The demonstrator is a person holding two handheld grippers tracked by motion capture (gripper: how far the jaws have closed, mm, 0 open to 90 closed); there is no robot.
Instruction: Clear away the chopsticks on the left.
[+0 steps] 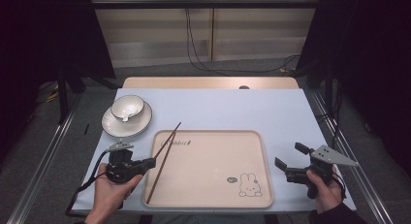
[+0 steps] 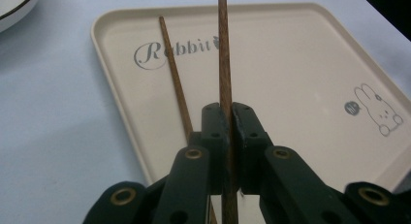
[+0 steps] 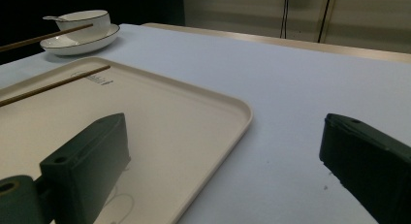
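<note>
My left gripper is shut on a brown chopstick. It grips the stick near its middle, at the left rim of a beige tray. The stick's far end reaches past the tray's back edge, and the right gripper view has that end raised in front of the bowl. A second chopstick lies flat in the tray, just left of the held one. At the tray's right side my right gripper stands open with nothing between its jaws.
A white bowl with a spoon in it sits on a white plate at the back left. A light blue cloth covers the table. The tray bears a rabbit drawing.
</note>
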